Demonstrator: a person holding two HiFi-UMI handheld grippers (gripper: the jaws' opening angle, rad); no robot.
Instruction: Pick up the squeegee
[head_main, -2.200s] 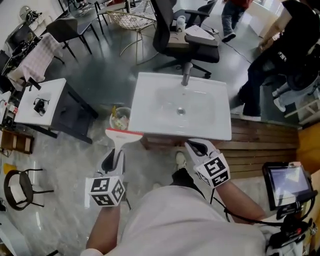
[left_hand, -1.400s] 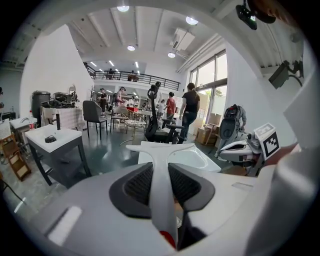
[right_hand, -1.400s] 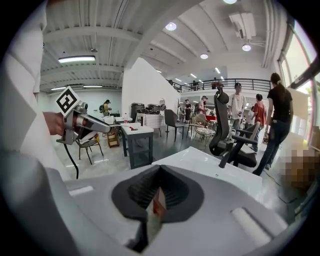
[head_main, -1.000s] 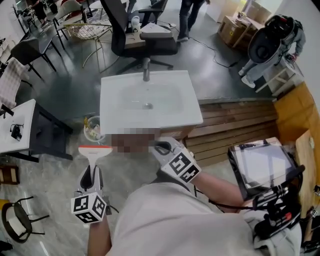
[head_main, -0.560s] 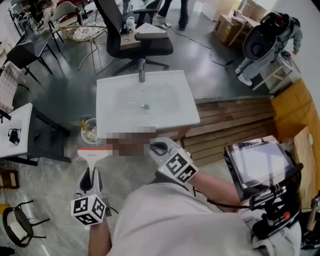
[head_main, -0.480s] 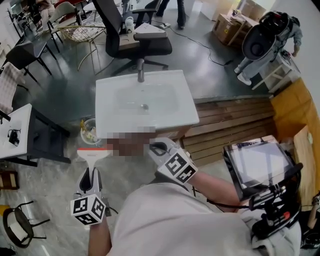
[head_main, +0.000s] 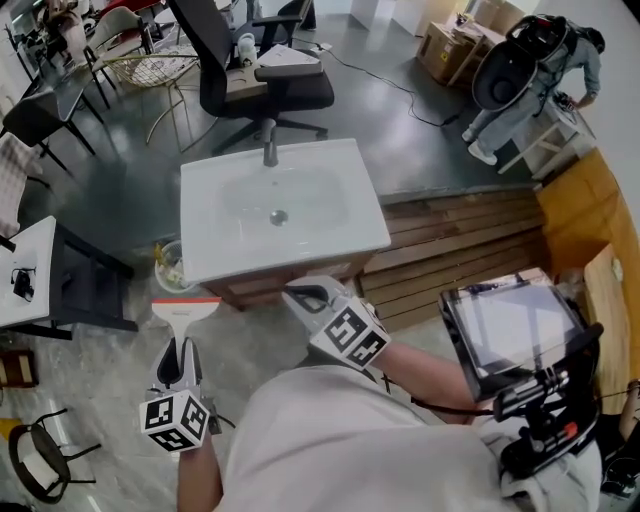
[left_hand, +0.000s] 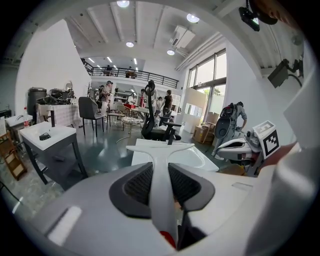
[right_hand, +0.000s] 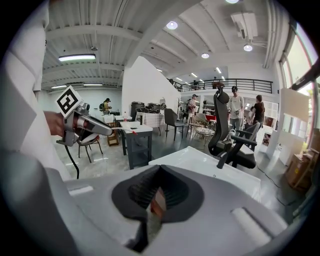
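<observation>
left gripper (left_hand: 160, 174) half-open, clamped on squeegee (left_hand: 161, 149) handle | right gripper (head_main: 305, 297) shut, empty, at sink (head_main: 200, 265) front edge | blade aloft off sink's front-left corner, unchanged | I judge pickup done

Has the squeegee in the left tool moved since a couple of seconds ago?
Yes, slightly. The squeegee blade then overlapped the front left corner of the sink; now it sits just clear of it, nearer the person, still in the left tool.
</observation>
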